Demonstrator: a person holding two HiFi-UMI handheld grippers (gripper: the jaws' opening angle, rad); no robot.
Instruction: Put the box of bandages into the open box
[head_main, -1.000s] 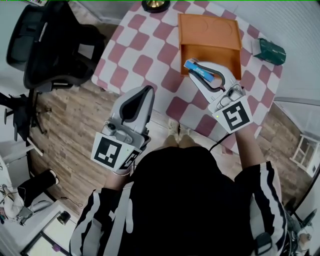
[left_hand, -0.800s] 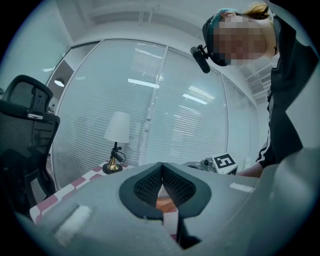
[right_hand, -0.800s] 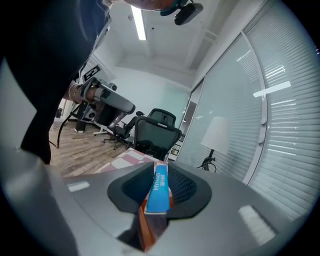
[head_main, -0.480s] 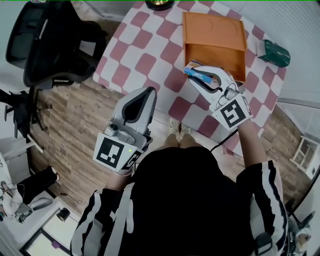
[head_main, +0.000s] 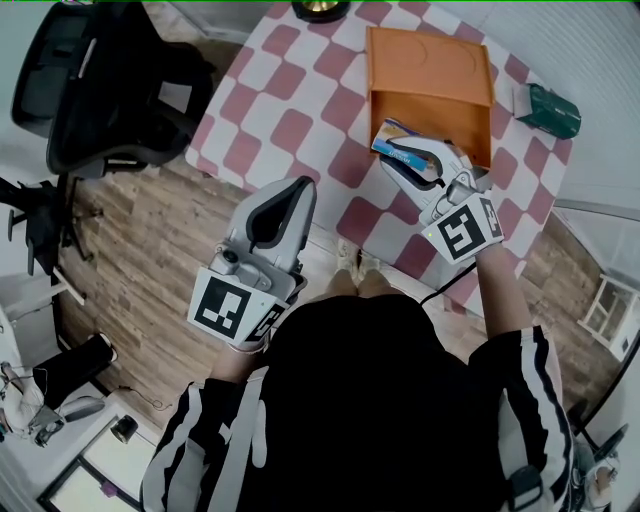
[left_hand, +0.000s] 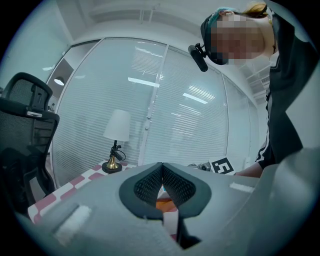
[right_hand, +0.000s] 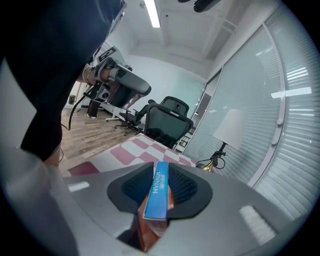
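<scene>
Slim blue-topped cardboard bandage box (right_hand: 159, 192) clamped edgewise in right gripper (head_main: 398, 150), over near edge of open orange cardboard box (head_main: 440, 110); not yet inside, lowering and release left. Left gripper (head_main: 292, 188) jaws together, empty

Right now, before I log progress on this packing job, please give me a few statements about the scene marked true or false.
1. The right gripper holds the box of bandages between its fingers. True.
2. The box of bandages lies inside the orange open box. False: it is in the gripper, at that box's near edge.
3. The left gripper grips something. False: its fingers are together on nothing.
4. A green object sits on the checked table, right of the orange open box. True.
</scene>
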